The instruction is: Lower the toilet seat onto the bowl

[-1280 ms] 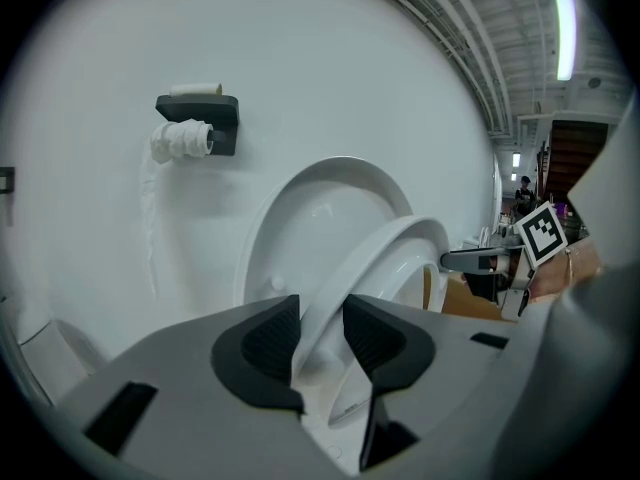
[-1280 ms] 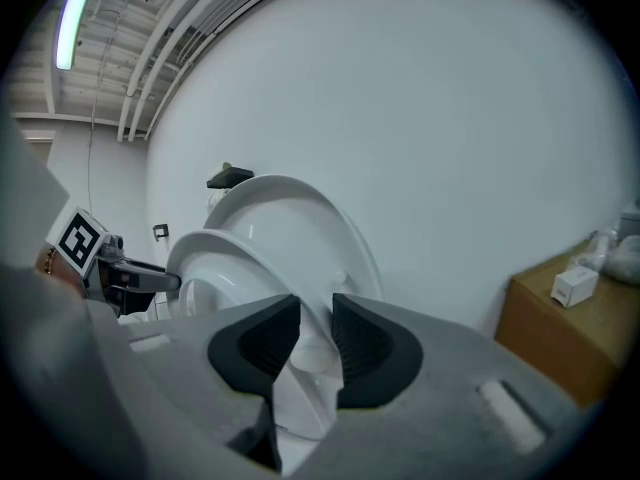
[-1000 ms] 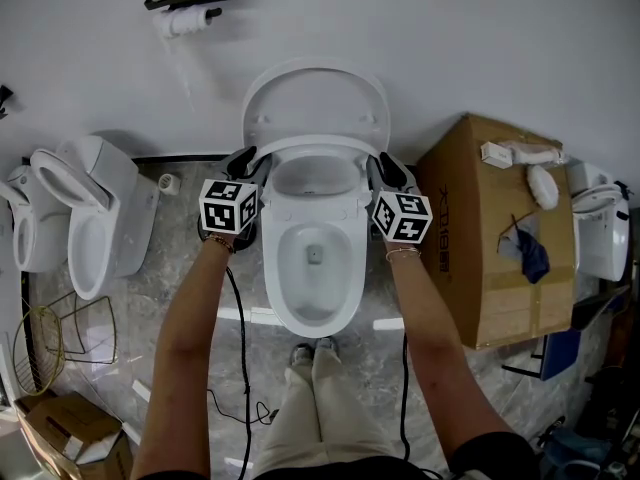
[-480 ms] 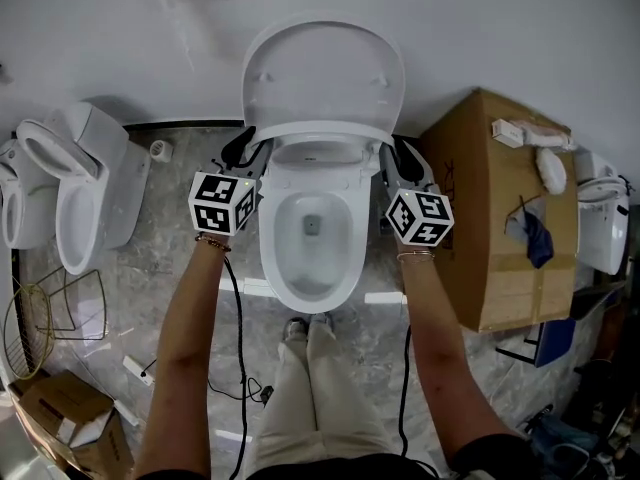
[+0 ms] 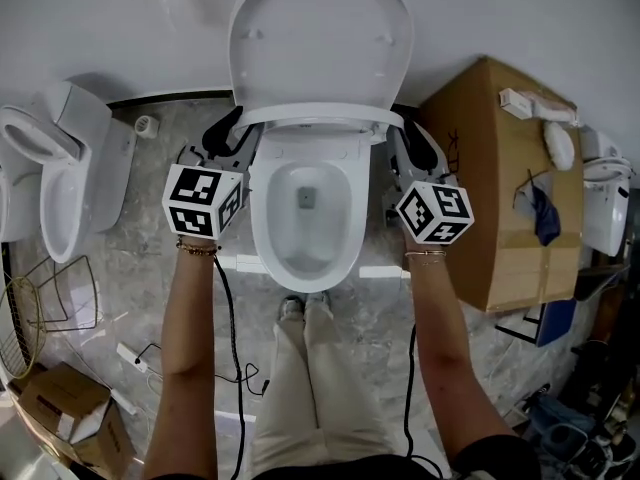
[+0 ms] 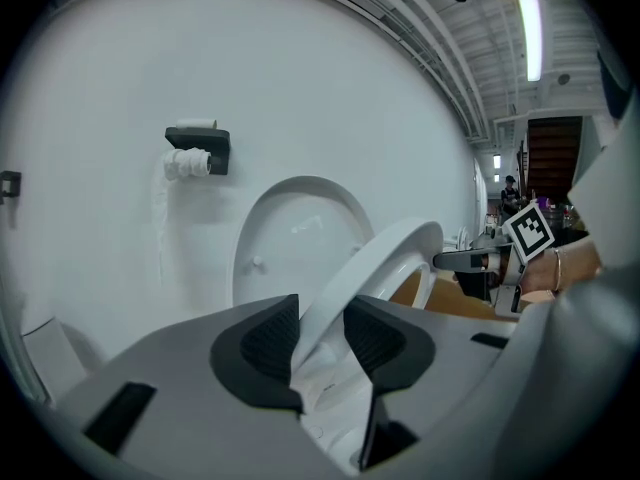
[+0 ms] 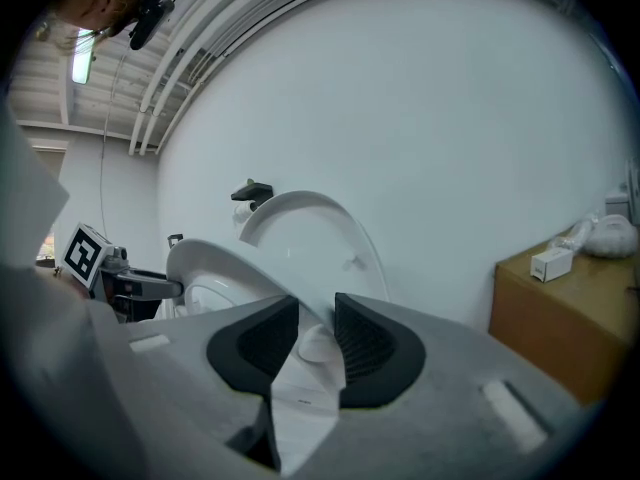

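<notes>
A white toilet stands against the wall, its lid (image 5: 320,38) upright. Its seat ring (image 5: 320,118) is tilted partway between the lid and the bowl (image 5: 300,218). My left gripper (image 5: 235,136) is shut on the ring's left rim, my right gripper (image 5: 405,140) on its right rim. In the left gripper view the pads (image 6: 270,338) pinch the seat ring (image 6: 385,263), with the lid (image 6: 285,238) behind and the gripper (image 6: 320,318) low in the frame. In the right gripper view the gripper (image 7: 317,313) clamps the seat ring (image 7: 215,268) in front of the lid (image 7: 320,233).
A second toilet (image 5: 60,193) stands at the left, with a wire basket (image 5: 40,308) near it. A large cardboard box (image 5: 500,198) sits close on the right. Cables (image 5: 225,368) run over the marble floor beside my legs (image 5: 310,388). A paper holder (image 6: 195,150) hangs on the wall.
The head view has shifted, so the toilet sits higher and larger in the frame. Both grippers keep their hold on the seat ring, and their cubes have spread slightly outward.
</notes>
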### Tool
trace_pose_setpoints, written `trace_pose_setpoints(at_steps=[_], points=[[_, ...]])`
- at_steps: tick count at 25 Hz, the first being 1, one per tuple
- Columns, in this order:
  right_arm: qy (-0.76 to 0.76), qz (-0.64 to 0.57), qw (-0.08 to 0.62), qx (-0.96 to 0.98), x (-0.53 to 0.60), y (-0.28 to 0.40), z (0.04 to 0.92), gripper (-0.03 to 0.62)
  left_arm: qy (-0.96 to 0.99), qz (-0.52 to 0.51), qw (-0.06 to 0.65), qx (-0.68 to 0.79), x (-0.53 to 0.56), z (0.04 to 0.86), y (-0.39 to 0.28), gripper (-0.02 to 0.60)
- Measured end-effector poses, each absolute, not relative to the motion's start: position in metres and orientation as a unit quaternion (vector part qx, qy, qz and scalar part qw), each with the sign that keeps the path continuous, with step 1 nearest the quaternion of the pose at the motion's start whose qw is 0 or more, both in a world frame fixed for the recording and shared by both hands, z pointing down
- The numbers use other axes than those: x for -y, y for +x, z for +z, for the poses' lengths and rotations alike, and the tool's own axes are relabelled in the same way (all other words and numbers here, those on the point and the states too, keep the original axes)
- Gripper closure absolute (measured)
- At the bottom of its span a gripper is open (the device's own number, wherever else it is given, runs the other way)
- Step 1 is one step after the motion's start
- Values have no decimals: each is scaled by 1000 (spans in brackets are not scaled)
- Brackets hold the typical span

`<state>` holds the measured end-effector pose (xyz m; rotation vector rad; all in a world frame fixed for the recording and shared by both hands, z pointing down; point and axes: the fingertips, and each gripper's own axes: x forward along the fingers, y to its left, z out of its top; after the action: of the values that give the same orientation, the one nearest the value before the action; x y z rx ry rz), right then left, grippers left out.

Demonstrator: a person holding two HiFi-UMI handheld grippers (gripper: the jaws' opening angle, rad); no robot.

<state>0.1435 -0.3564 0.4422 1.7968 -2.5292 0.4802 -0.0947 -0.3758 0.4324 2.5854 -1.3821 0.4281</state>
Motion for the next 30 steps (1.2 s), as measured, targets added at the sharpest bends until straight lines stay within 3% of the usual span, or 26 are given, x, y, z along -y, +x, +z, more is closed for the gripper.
trace_pose_setpoints(at_steps=[30], points=[[567, 143, 2, 811, 276, 143, 469, 487, 879, 159, 50, 446, 293, 456, -93, 433]])
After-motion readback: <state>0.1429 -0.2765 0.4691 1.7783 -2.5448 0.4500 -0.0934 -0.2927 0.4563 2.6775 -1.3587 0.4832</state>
